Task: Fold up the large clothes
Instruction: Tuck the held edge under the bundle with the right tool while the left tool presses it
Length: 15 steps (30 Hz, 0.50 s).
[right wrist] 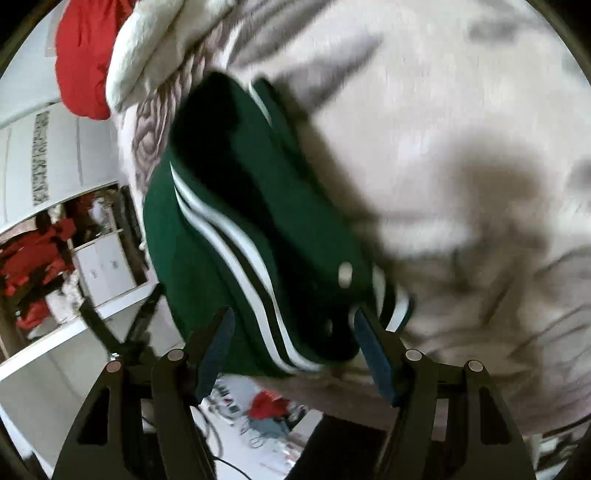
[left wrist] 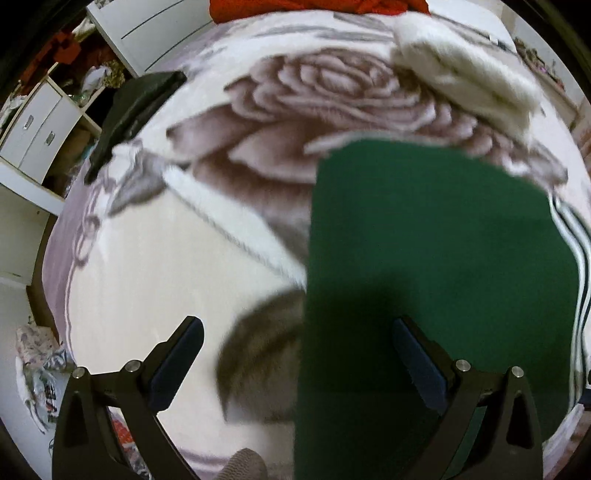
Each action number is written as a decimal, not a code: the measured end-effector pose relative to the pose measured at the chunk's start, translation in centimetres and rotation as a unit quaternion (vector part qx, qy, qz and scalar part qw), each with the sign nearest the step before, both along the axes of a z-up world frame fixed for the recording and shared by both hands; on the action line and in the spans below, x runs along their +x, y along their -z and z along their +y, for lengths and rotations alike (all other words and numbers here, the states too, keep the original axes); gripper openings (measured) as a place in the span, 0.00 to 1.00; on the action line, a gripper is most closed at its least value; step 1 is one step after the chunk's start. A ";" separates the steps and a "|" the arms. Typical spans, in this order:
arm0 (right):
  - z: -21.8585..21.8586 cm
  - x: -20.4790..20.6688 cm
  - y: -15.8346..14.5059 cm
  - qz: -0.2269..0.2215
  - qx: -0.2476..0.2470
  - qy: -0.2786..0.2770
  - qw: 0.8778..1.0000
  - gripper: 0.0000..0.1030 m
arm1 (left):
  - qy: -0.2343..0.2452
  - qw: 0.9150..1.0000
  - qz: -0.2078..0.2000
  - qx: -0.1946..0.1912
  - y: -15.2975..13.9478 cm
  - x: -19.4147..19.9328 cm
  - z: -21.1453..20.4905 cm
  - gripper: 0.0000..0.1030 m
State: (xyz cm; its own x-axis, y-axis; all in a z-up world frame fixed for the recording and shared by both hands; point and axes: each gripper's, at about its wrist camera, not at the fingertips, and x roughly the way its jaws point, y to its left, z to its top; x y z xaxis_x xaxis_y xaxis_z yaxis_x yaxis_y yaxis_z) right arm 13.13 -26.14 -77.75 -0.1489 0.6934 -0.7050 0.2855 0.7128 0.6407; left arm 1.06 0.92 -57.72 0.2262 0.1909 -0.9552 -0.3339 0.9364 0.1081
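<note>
On my left side, white drawers stand beside the bed, and a dark flat thing lies at the blanket's left edge. My left tongs hang over the rose-print blanket with both fingers spread wide and nothing between them; the left finger is over bare blanket, the right finger over the green garment. That garment lies flat on the blanket as a long folded panel, its near end under my tongs and its far end squared off below the big rose. White and dark stripes run along its right edge. Beyond it, toward the upper right, a cream fleece sits bunched on the blanket, and red cloth shows at the top. My right tongs are also spread apart and hold nothing; the green garment lies just ahead of them, its striped hem and a white snap close to the tips. The view is blurred, so I cannot tell whether the pads touch the fabric.
</note>
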 end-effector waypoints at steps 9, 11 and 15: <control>0.4 -4.0 -0.8 -0.047 -0.051 0.069 0.995 0.03 | 0.022 1.000 -0.011 0.019 0.0 -0.7 -1.0 1.00; -0.2 -5.7 -0.9 -0.042 -0.067 0.066 0.995 0.02 | 0.028 0.999 -0.009 0.023 0.2 -0.7 -1.3 1.00; 0.5 -5.7 2.1 -0.016 -0.093 0.036 0.995 0.03 | 0.034 0.999 -0.011 0.024 0.4 -0.8 -1.5 1.00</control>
